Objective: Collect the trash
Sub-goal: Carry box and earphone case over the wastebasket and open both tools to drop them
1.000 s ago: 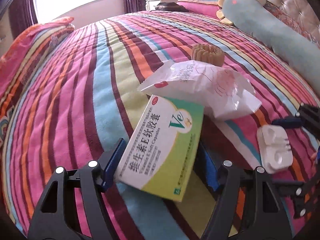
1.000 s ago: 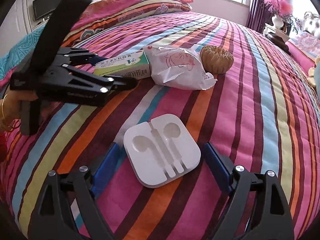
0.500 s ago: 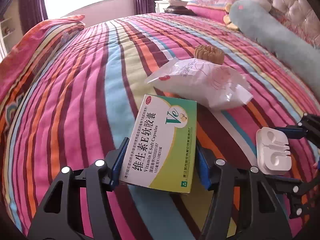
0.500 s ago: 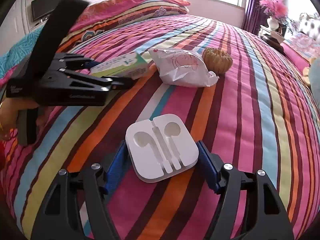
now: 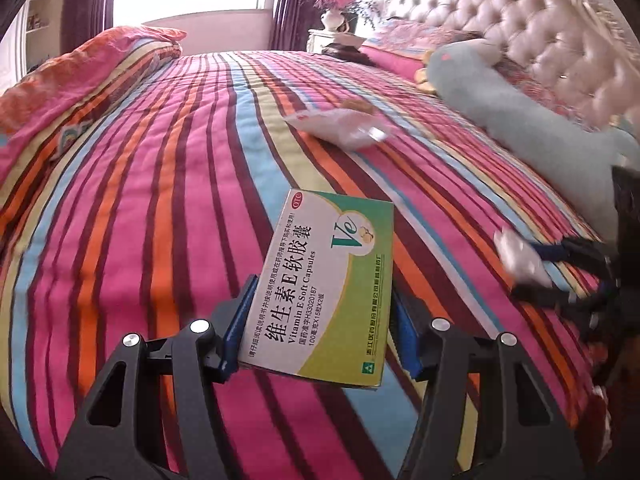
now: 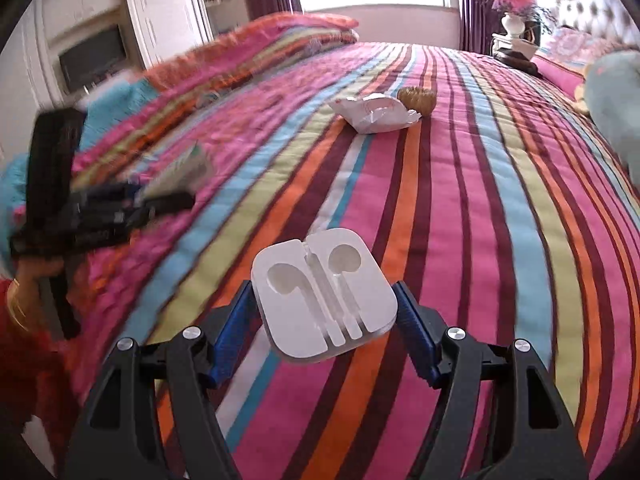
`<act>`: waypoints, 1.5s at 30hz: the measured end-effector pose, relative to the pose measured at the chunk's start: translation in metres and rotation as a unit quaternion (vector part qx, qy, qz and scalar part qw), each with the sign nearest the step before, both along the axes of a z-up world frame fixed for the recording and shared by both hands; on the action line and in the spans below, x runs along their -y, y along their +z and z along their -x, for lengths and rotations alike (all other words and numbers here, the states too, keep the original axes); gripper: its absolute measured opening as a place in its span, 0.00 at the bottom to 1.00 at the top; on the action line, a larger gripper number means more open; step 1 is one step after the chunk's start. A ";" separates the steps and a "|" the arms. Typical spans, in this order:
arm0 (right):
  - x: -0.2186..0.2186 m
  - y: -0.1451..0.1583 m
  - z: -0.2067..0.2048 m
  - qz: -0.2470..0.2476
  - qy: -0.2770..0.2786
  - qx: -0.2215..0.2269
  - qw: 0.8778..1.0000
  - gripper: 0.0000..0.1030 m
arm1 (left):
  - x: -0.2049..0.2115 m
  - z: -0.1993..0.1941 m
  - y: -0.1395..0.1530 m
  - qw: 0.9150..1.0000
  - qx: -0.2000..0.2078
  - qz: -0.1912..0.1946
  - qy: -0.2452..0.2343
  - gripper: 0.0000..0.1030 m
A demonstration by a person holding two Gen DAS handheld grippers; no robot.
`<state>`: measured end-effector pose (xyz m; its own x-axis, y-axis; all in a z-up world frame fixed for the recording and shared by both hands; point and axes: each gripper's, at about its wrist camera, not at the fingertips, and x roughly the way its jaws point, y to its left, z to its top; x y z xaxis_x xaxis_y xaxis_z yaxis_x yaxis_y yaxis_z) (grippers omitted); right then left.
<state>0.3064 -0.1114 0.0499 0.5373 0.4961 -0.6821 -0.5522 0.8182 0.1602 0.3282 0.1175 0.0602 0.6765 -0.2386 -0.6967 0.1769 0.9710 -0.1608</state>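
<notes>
Holding: left claw (image 5: 320,328) clamped across the short sides of a vitamin box (image 5: 324,284), long axis pointing away; right claw (image 6: 326,320) clamped on a white earphone case (image 6: 326,294). Both items clear of the striped bed (image 6: 480,208). Remaining: wrapper (image 6: 376,114) and brown cake (image 6: 418,98), far ahead, nearer the right claw.

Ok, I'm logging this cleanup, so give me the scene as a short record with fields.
setting: striped bedspread
left gripper: shut on vitamin E box
right gripper: shut on white earphone case
still on bed: white wrapper, brown ridged item beside it
other: blue plush toy by the headboard
</notes>
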 end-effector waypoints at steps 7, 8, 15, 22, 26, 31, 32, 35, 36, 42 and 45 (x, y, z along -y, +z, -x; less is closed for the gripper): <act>0.033 -0.002 0.136 -0.069 0.008 0.000 0.998 0.64 | 0.013 0.173 -0.004 0.999 -0.001 0.033 -0.017 0.57; 0.034 -0.006 0.158 -0.076 0.007 -0.001 0.997 0.64 | 0.016 0.197 -0.006 0.999 -0.001 0.035 -0.020 0.57; 0.034 -0.062 0.274 -0.103 -0.031 -0.068 0.992 0.64 | 0.041 0.330 -0.049 0.998 -0.048 0.032 -0.011 0.57; 0.032 -0.174 0.297 -0.062 -0.090 -0.261 0.959 0.64 | 0.076 0.353 -0.157 0.980 -0.197 0.012 -0.024 0.57; 0.022 -0.204 0.280 -0.026 -0.109 -0.310 0.944 0.64 | 0.099 0.342 -0.191 0.965 -0.257 0.006 -0.055 0.57; 0.007 -0.220 0.269 -0.004 -0.108 -0.326 0.939 0.64 | 0.121 0.337 -0.207 0.957 -0.276 -0.020 -0.082 0.57; 0.008 -0.222 0.270 -0.002 -0.110 -0.329 0.938 0.64 | 0.122 0.339 -0.209 0.956 -0.278 -0.023 -0.085 0.57; 0.009 -0.228 0.271 0.001 -0.116 -0.333 0.936 0.64 | 0.129 0.338 -0.213 0.954 -0.286 -0.029 -0.088 0.57; 0.008 -0.227 0.269 0.003 -0.117 -0.333 0.935 0.64 | 0.130 0.339 -0.215 0.953 -0.289 -0.031 -0.088 0.57; 0.009 -0.237 0.273 0.017 -0.122 -0.338 0.933 0.64 | 0.128 0.337 -0.220 0.949 -0.302 -0.028 -0.085 0.57; 0.009 -0.238 0.273 0.021 -0.123 -0.339 0.932 0.64 | 0.128 0.336 -0.224 0.947 -0.309 -0.026 -0.086 0.57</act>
